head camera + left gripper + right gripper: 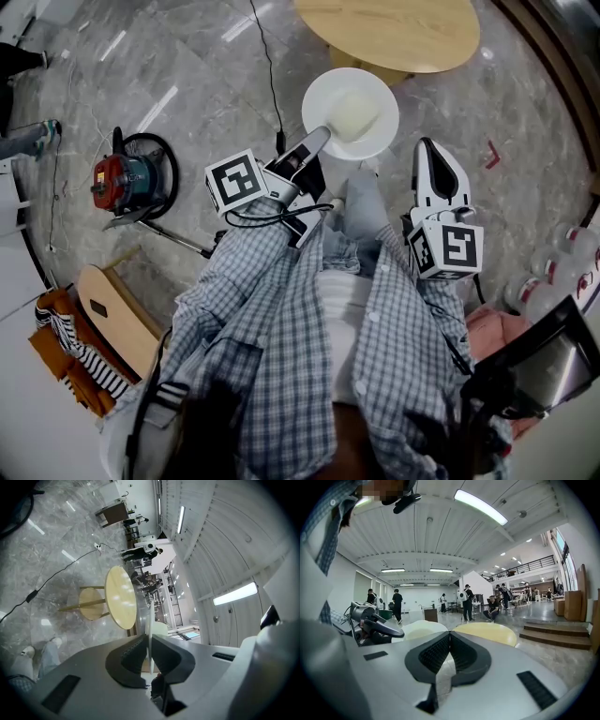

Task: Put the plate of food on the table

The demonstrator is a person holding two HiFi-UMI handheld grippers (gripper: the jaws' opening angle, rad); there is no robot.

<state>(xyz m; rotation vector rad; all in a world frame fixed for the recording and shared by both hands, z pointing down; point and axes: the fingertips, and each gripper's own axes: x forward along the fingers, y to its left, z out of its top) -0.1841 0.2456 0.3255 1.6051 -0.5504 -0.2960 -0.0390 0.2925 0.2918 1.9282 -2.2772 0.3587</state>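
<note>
A white plate [352,111] with a pale piece of food [356,117] on it hangs over the marble floor, just short of the round wooden table [394,33]. My left gripper [322,136] is shut on the plate's near rim. The left gripper view shows the plate [149,625] edge-on, pinched between the jaws of that gripper [149,641], with the table [121,597] ahead. To the plate's right my right gripper [428,150] holds nothing. Its jaws meet in the right gripper view [450,637], where the plate [417,629] and table [487,632] lie beyond.
A red machine [127,180] with a hose sits on the floor at left, and a black cable [267,66] runs past the plate. A wooden seat [112,314] stands lower left, plastic bottles [562,262] at right. Several people [466,603] stand far off in the hall.
</note>
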